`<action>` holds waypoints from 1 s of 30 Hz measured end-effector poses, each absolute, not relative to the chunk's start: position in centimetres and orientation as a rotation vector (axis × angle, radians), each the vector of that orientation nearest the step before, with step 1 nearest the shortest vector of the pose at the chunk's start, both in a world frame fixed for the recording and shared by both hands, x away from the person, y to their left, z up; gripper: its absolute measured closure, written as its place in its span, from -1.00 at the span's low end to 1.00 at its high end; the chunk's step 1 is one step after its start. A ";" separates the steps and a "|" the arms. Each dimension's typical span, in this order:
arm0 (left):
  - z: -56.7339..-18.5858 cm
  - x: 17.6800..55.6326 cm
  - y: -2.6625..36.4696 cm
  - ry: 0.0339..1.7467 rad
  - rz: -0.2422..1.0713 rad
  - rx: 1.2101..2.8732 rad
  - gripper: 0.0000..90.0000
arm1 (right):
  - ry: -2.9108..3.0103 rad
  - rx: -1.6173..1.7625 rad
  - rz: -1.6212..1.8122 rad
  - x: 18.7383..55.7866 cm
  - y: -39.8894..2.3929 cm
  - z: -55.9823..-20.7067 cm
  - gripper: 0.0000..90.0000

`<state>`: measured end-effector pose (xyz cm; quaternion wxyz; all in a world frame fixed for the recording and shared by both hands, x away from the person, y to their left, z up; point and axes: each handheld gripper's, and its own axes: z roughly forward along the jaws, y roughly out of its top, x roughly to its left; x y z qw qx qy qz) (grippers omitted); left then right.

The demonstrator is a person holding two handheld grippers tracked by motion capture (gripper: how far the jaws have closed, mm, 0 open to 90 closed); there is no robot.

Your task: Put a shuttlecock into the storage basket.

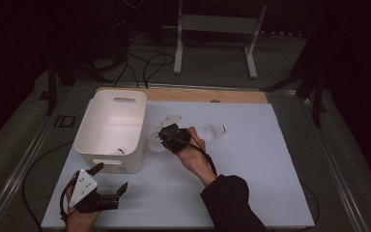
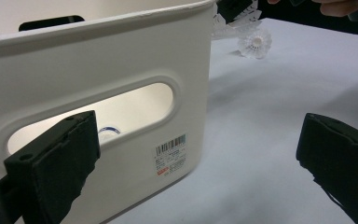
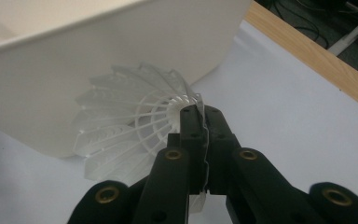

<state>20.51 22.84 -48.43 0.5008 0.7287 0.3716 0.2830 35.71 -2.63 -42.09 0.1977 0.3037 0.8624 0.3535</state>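
Right gripper view: white plastic shuttlecock (image 3: 121, 126); ribbed, slotted skirt; translucent

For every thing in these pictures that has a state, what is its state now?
Right gripper: shut on the shuttlecock's skirt.
Held shuttlecock: gripped, beside the bin's outer wall.
Left gripper: open, holding nothing.
White bin: upright, with one shuttlecock inside.
Second shuttlecock: lying on the table.

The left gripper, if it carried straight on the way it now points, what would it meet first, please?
Most likely the white bin: the left gripper stands open, and its left-hand jaw lines up with the bin's near wall and handle slot, while the other faces bare table. How near the wall is I cannot judge.
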 end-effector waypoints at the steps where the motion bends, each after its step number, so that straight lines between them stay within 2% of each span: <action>1: -48.4 20.5 22.8 0.899 0.684 1.761 -0.99 | 2.414 0.849 0.991 35.7 -2.6 -42.0 0.96; 30: -48.4 20.5 22.9 0.898 0.685 1.763 -0.99 | 2.390 0.826 1.014 36.1 -2.0 -39.9 0.97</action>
